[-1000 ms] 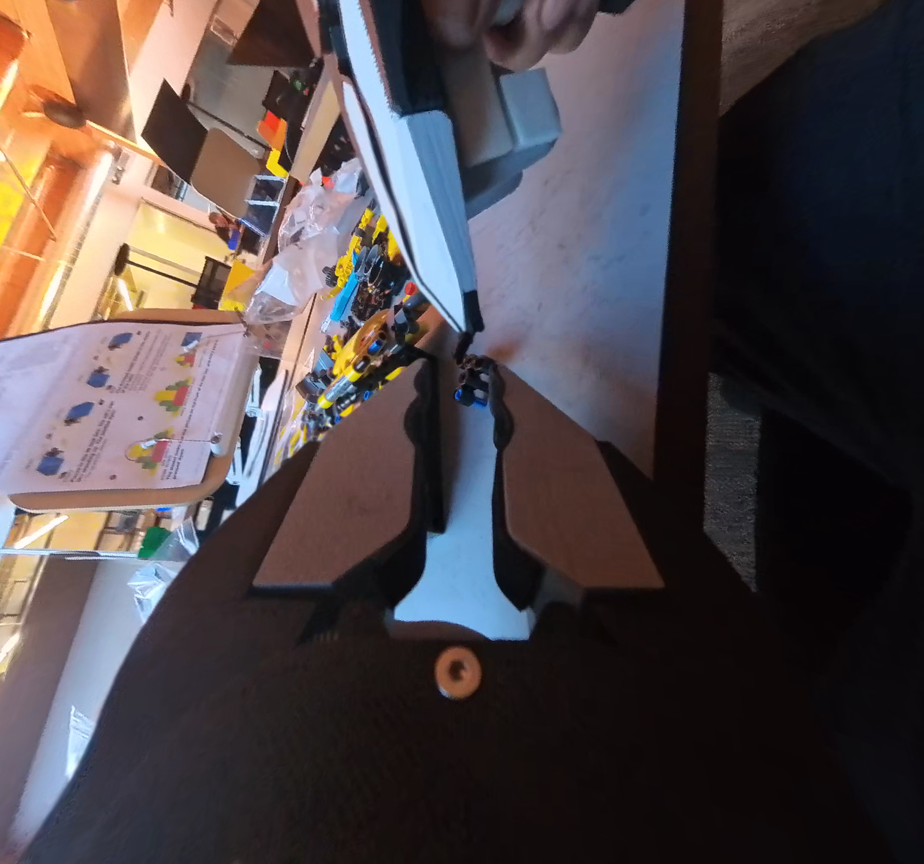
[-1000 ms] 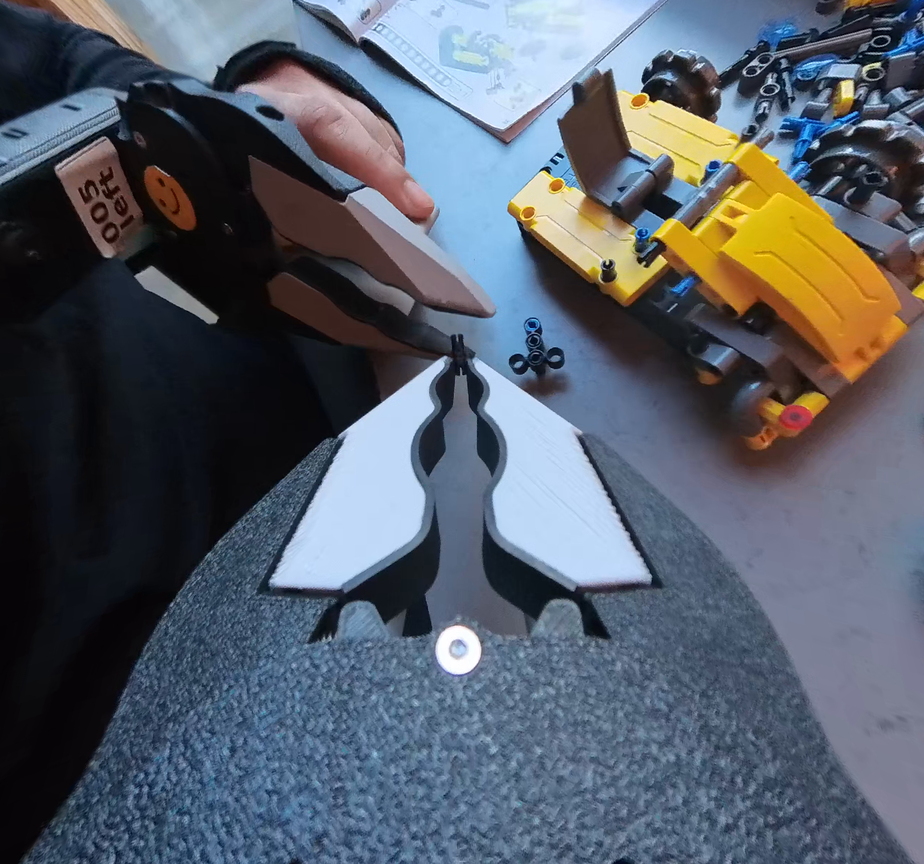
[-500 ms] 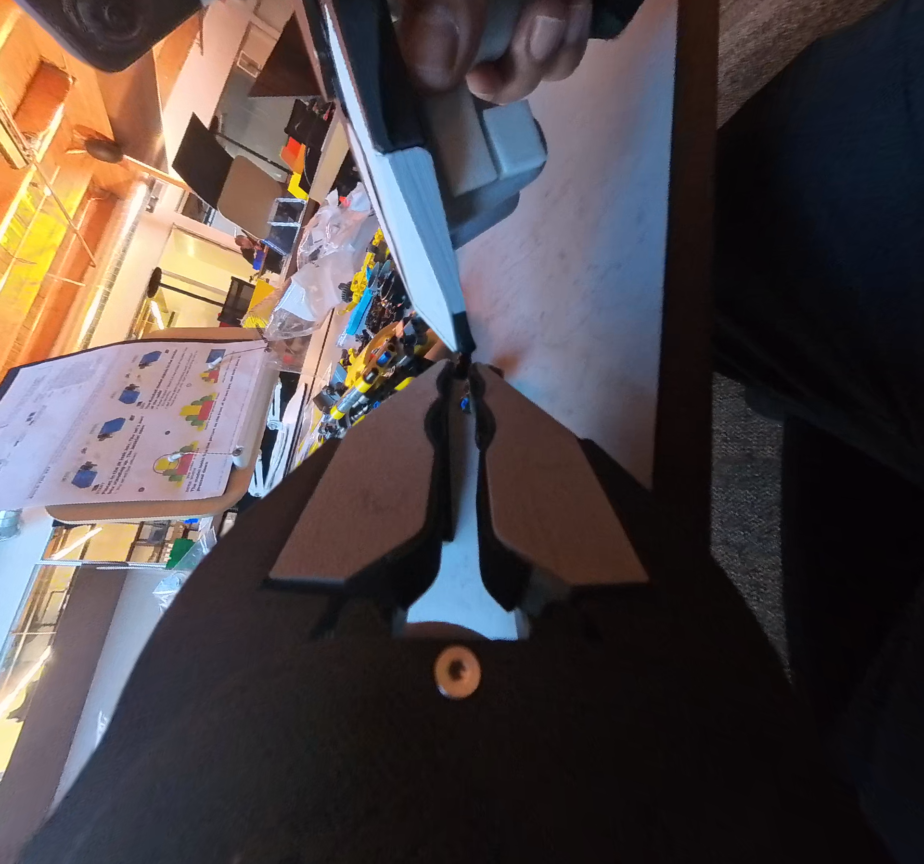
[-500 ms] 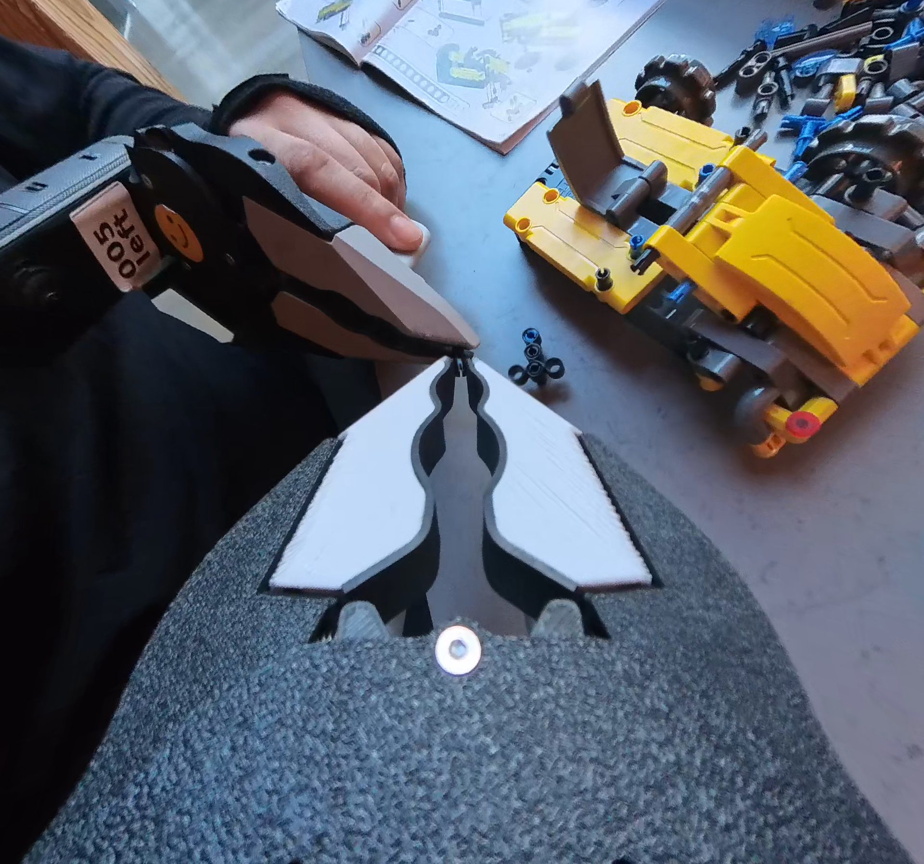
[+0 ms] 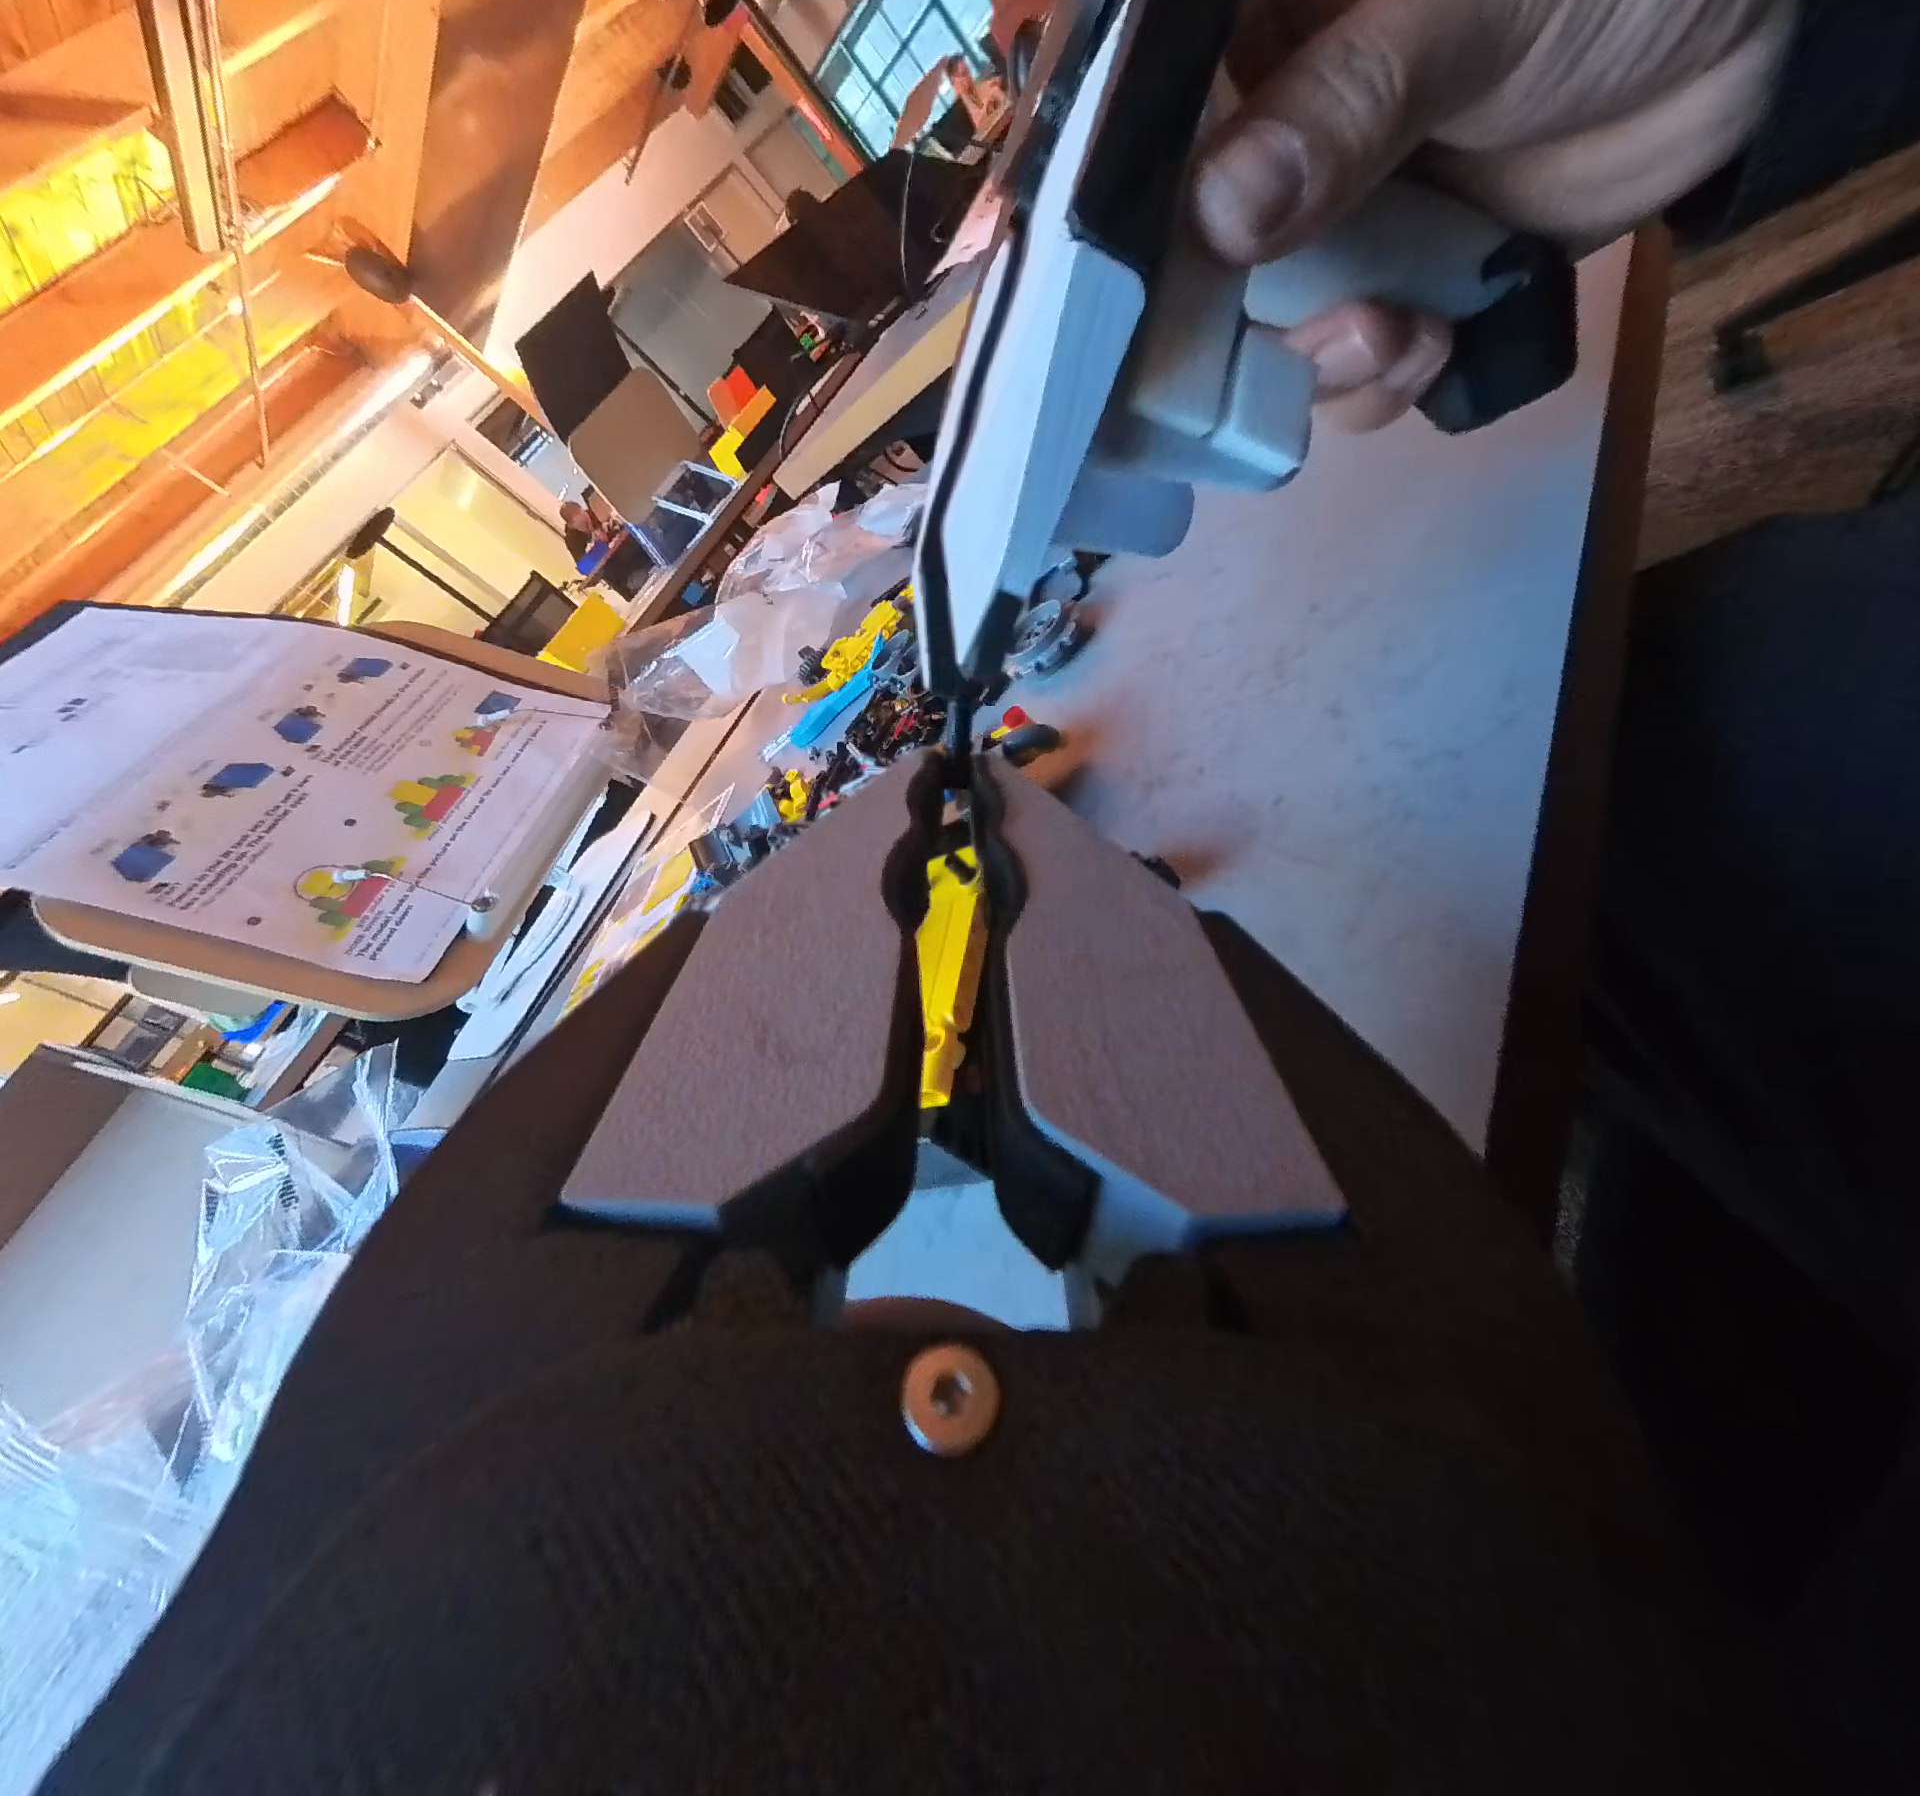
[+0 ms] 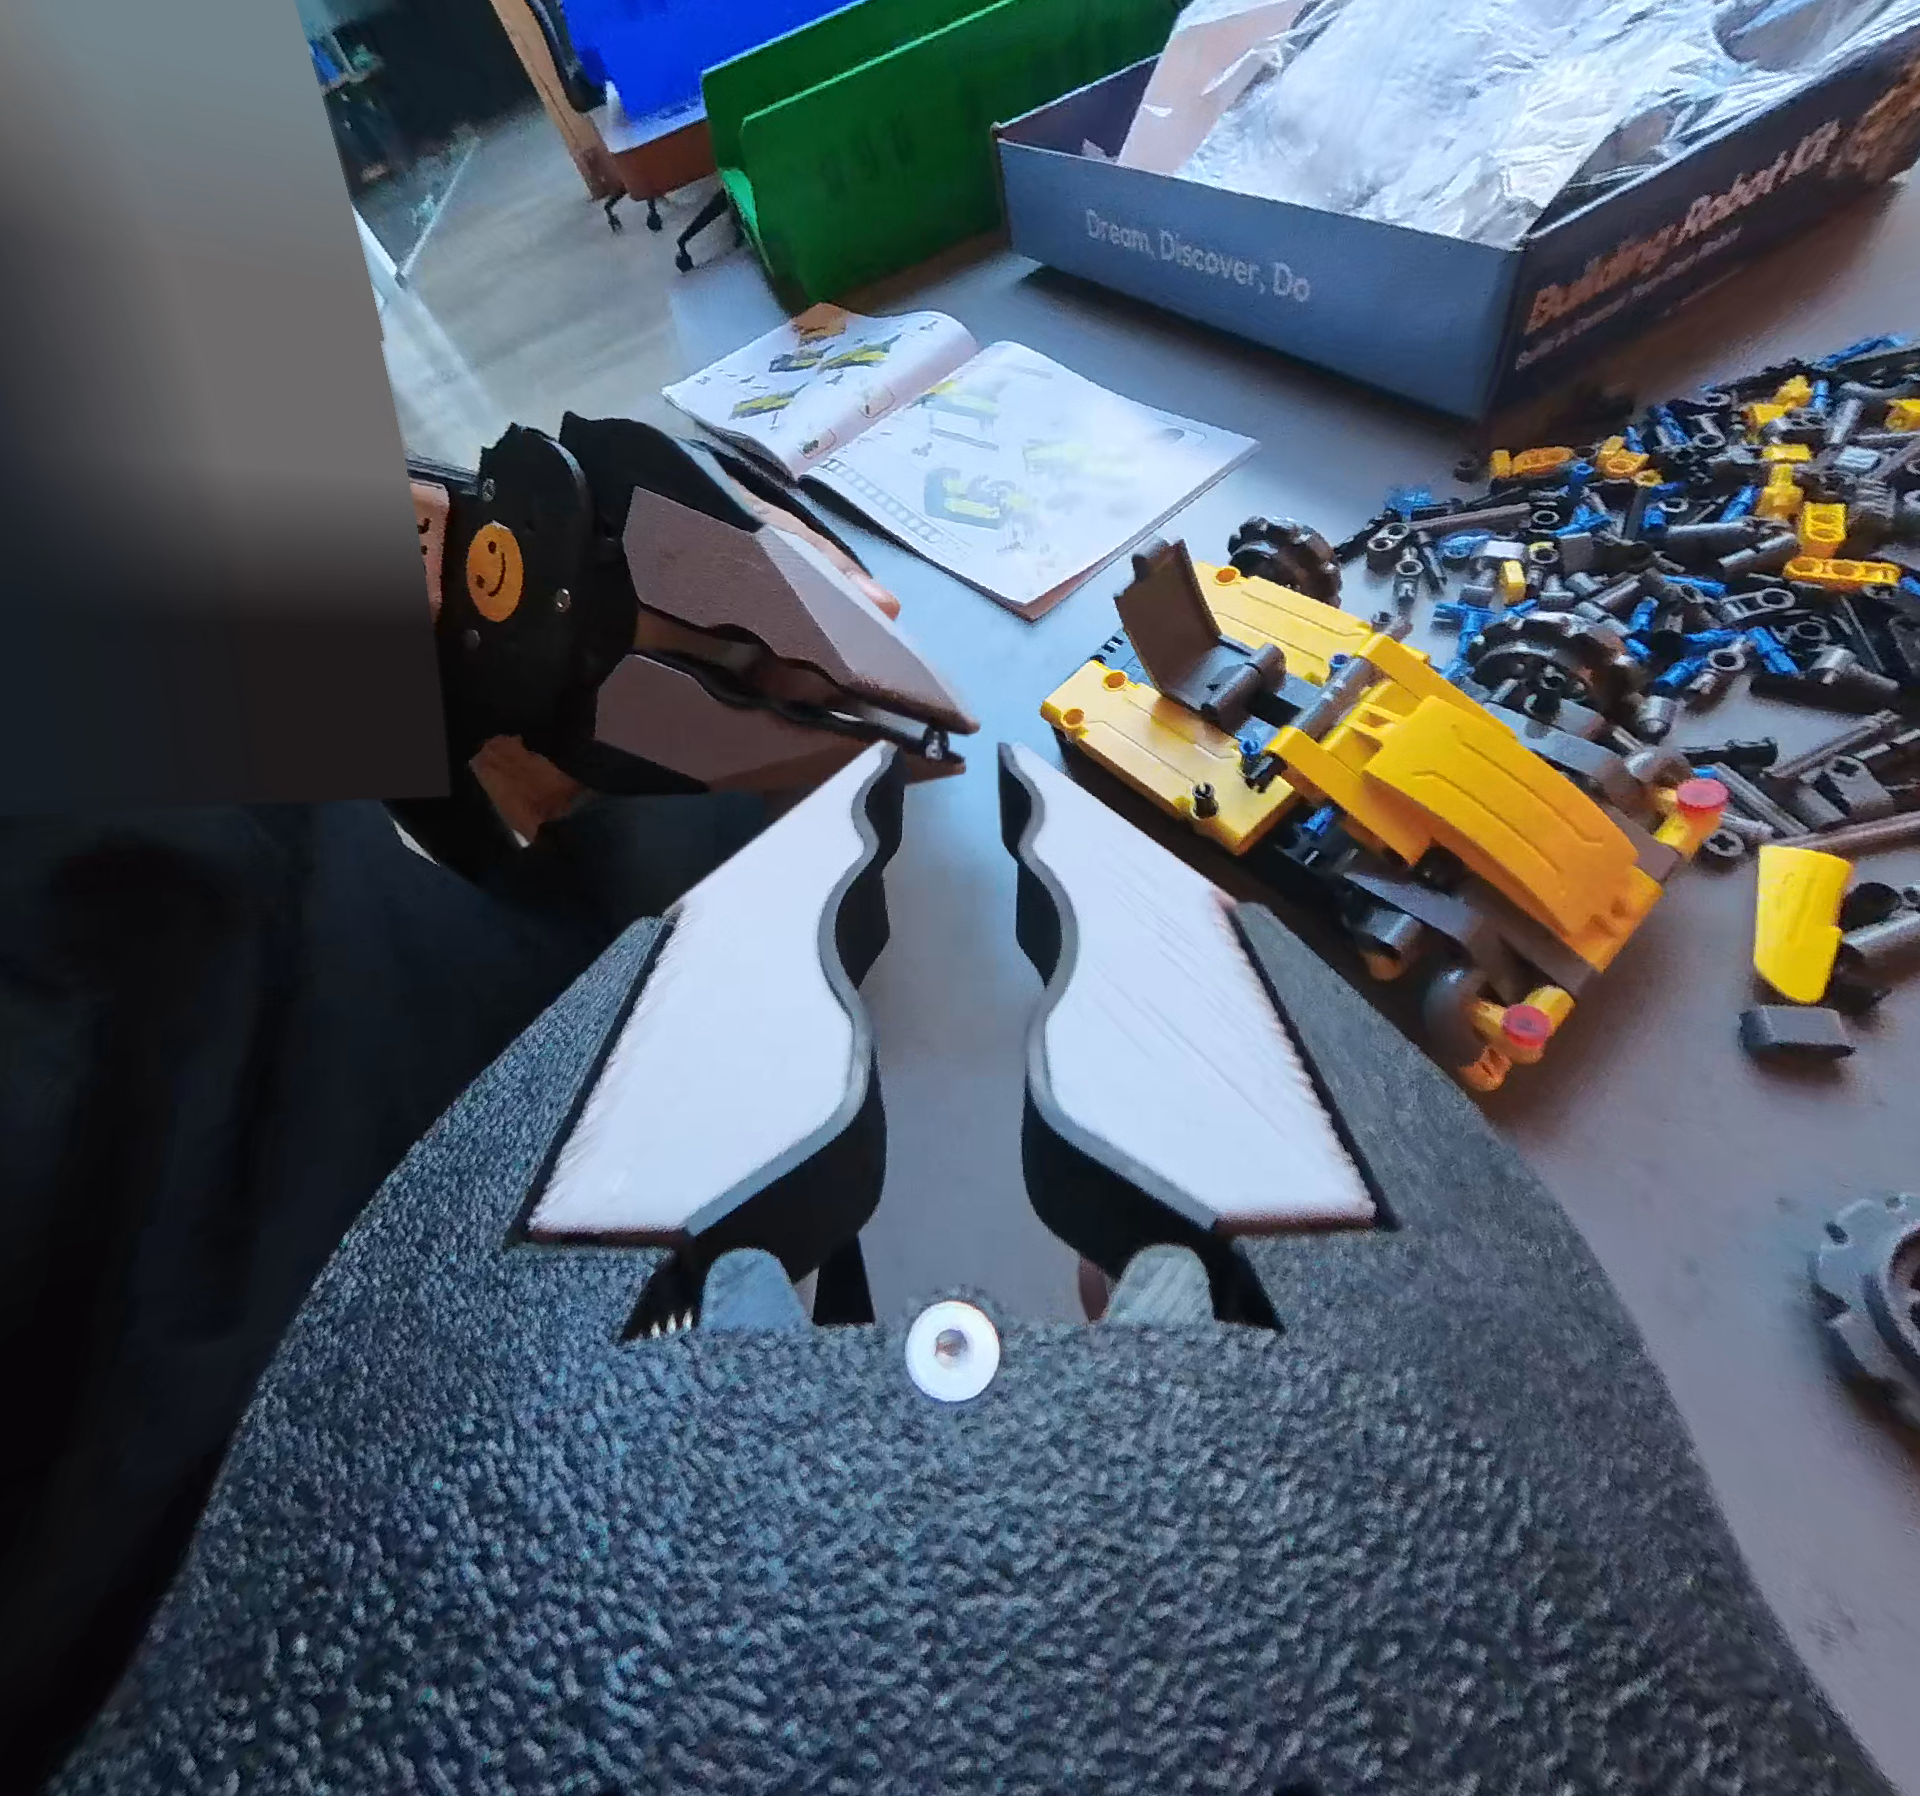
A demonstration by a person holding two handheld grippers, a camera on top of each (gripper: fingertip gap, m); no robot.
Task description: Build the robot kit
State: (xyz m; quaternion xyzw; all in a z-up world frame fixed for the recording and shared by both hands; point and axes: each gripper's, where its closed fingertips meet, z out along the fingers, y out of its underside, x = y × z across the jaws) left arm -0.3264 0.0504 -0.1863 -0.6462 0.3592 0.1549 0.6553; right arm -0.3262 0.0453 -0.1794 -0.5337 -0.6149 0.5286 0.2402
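- While my left claw (image 5: 951, 785) is clenched at its very tips, it grasps a small black pin (image 5: 957, 744), which pokes out forward, its long axis roughly in line with the fingers.
- My right claw (image 6: 948, 759) is released, its two fingers standing apart with nothing between them but the dark table (image 6: 1610, 1227) below.
- The pin sits just off the tip of my right claw's left finger. From the right wrist view it lies ahead and slightly to the left, and I cannot tell whether it touches that finger.
- In the left wrist view the right claw comes in from above, edge-on, its tip pointing down at the pin, with my right hand (image 5: 1507, 84) wrapped round its grip.
- Both claws meet tip to tip, held up off the table near its edge, so the left claw has the pin and the right is the nearest thing to it.
- To the right of the claws lies a half-built yellow vehicle model (image 6: 1403, 790), near but apart from both.
- Beyond it spreads a heap of loose parts (image 6: 1714, 541), an open instruction booklet (image 6: 987, 468) and a blue cardboard box (image 6: 1299, 281) full of clear bags.
- A yellow curved panel (image 6: 1797, 915) and a grey toothed wheel (image 6: 1881, 1299) lie at the right edge, well apart from the claws.
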